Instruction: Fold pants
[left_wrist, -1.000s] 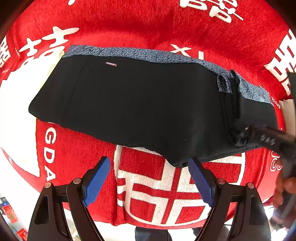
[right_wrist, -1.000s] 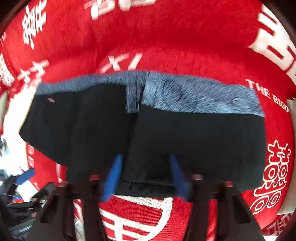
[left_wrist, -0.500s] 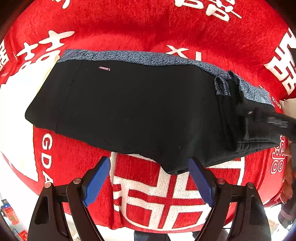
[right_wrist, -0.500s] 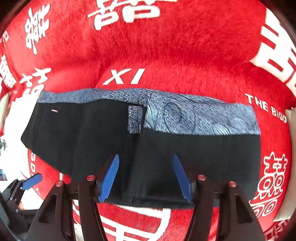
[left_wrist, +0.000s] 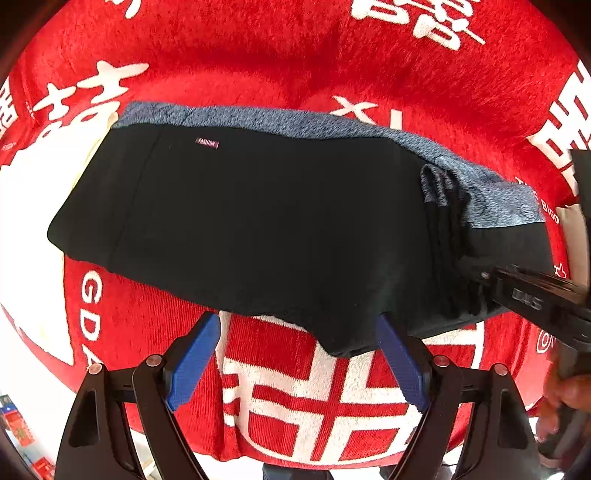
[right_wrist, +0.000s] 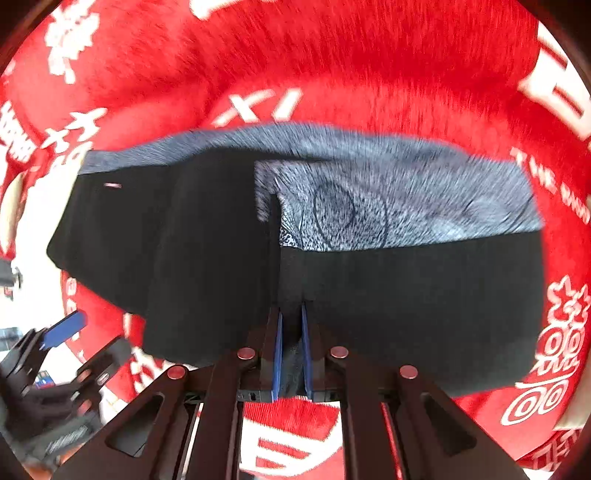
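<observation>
**Right gripper pinches the near hem of the folded pants**

The black pants (left_wrist: 266, 229) lie folded across the middle of the red blanket (left_wrist: 295, 55), with a blue-grey patterned band (right_wrist: 388, 192) along their far edge and a small label (left_wrist: 207, 143) near the far left corner. A thicker fold runs front to back through the right half of the garment.

The right gripper (right_wrist: 291, 332) points down at the near edge of the pants; its jaws have just been closing, and the 2 blue pads now pinch a narrow ridge of black cloth.

The left gripper (left_wrist: 299, 354) hovers over the blanket's near edge with its jaws spread wide and nothing held; the lowest corner of the pants sits between its blue fingers (left_wrist: 192, 362).
</observation>
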